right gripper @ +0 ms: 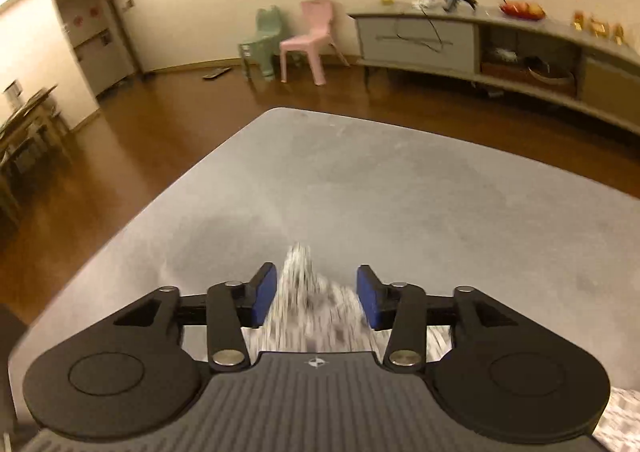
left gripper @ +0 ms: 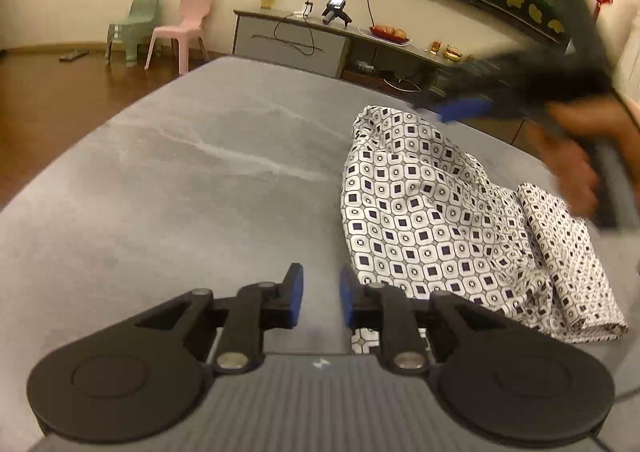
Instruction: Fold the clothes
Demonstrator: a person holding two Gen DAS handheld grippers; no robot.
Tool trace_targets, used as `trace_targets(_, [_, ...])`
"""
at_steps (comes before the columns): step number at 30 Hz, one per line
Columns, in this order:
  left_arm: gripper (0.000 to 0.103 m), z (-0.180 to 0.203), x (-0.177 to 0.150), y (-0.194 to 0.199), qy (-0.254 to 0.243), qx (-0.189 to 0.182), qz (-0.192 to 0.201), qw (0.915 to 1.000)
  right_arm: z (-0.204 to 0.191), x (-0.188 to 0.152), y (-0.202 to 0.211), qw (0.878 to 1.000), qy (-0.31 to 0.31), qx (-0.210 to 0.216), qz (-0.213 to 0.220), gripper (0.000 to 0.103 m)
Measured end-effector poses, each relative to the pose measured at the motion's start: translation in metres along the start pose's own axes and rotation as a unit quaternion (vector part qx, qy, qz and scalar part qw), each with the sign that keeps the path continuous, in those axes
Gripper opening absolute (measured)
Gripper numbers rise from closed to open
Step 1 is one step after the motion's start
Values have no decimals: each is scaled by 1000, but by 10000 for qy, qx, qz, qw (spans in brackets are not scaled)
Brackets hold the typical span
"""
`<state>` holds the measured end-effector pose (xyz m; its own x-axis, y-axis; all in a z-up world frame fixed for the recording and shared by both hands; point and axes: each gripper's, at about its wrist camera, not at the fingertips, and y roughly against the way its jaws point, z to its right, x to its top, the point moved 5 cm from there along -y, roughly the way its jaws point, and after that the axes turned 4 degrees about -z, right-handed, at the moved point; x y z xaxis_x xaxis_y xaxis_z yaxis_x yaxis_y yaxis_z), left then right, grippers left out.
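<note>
A white garment with a dark square pattern (left gripper: 432, 220) lies bunched on the grey table (left gripper: 208, 172), partly rolled at its right side. My left gripper (left gripper: 321, 294) is open and empty, just left of the garment's near edge. My right gripper (right gripper: 316, 294) is open, with blurred patterned cloth (right gripper: 304, 284) showing between and below its blue pads; I cannot tell whether it touches them. In the left wrist view the right gripper (left gripper: 464, 110) is a blurred shape above the garment's far end, held by a hand (left gripper: 576, 156).
The table's far edge (right gripper: 360, 120) drops to a wooden floor (right gripper: 140, 132). A pink chair (right gripper: 308, 40) and a green chair (right gripper: 262, 42) stand by the wall. A long grey sideboard (right gripper: 480, 44) runs along the back wall.
</note>
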<state>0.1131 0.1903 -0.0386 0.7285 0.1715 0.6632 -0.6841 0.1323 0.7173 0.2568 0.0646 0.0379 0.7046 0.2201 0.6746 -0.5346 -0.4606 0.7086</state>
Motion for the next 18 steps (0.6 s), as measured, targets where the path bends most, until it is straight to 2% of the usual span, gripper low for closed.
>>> trace_targets(2, [35,10,-1,-2,-98,-228,-76,9997,2,-20,16,9992,330,-215,-39,48])
trace_targets(4, [40,22,1,-7,-414,-238,-82,9988,7,-48,33,9985,457,-296,-110,48])
trace_targets(5, [40,26,1,-10,-623,-79,-71,9980,9,-63,41,9986,423,-264,-194,48])
trace_targets(7, [36,33,3,-21,-1112,542,-33,9923,13,-91,44,9980,398,-184,-455,46])
trace_targets(8, [27,35,4,-25,-1294,848,-13,9880,14,-105,46,9971,442,-187,-597,31])
trace_targets(9, [24,33,5,-28,-1398,1149,11,9835,14,-113,49,9967,488,-248,-606,24])
trace_targets(10, [21,30,7,-31,-1439,1385,26,9798,15,-121,51,9962,530,-304,-614,24])
trace_targets(12, [20,18,16,-34,-1268,1545,15,9798,15,-127,61,9972,404,-224,-596,22])
trace_targets(14, [20,8,28,-27,-1016,1447,10,9842,16,-130,67,9978,297,-124,-584,22])
trace_targets(16, [21,10,43,-18,-856,1068,154,9905,22,-127,72,9989,13,-25,-468,22])
trace_targets(17, [25,15,52,-15,-846,828,188,9928,26,-124,73,9991,-171,4,-391,27])
trace_targets(18, [28,24,61,-16,-905,556,163,9942,31,-121,75,9989,-350,34,-316,37])
